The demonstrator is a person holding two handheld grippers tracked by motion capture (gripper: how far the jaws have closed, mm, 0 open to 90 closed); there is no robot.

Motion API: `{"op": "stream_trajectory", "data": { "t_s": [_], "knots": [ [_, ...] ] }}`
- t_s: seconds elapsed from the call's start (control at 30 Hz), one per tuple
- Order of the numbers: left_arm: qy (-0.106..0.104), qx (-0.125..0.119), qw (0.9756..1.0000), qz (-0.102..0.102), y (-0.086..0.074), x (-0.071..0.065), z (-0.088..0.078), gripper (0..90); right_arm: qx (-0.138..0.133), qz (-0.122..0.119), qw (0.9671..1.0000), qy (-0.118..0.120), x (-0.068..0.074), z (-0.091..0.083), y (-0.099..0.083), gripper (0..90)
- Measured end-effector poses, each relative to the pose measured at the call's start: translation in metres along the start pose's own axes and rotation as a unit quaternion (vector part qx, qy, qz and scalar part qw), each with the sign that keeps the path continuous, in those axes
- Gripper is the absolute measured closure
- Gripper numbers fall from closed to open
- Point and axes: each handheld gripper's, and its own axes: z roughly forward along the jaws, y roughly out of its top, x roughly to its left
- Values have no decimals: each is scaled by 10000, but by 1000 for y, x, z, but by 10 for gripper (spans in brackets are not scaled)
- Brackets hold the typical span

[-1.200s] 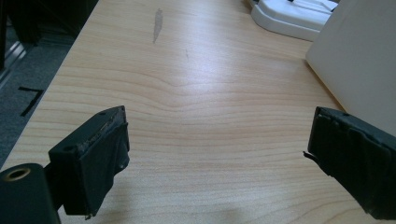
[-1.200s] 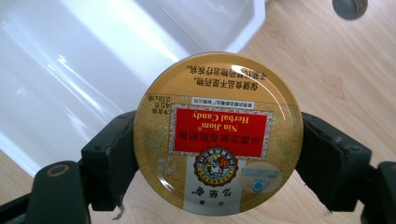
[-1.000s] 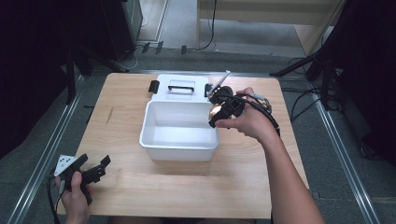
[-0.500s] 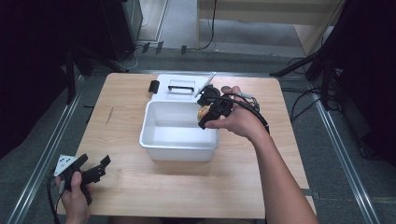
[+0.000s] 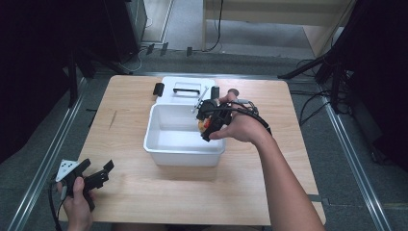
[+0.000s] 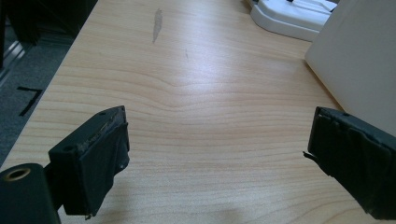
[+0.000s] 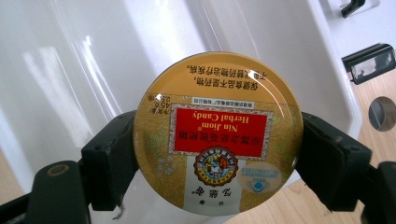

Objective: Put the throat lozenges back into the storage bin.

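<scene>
At the near left corner of the desk (image 5: 144, 192), the left gripper (image 5: 89, 179) is held low in the person's hand, its jaws wide apart over bare wood with nothing between them. Farther in, at mid-desk, the open white plastic bin (image 5: 163, 149) stands empty. Over its right rim the right gripper (image 5: 208, 122) is held, its jaws clamped on the edges of a round gold Nin Jiom herbal candy tin (image 7: 218, 133), label up, above the bin's interior. Behind the bin lies its white lid (image 5: 185, 89) with black latches. Placing the tin in the bin appears to be the step in hand; lowering and then parting the jaws would be called for. Compared with a second ago, the tin has been carried leftward and nearer, over the bin.
</scene>
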Motion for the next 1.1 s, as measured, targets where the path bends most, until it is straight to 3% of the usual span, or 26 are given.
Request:
{"op": "stream_trajectory", "data": {
  "t_s": [0.47, 1.1],
  "knots": [
    [-3, 14, 10000, 3, 0, 0, 0, 61, 373, -584, 9975, -146, 8, 22, -3, 203],
    [-11, 20, 10000, -4, 0, 0, 0, 61, 906, -723, 9933, 25, 11, 51, 0, 203]
  ]
}}
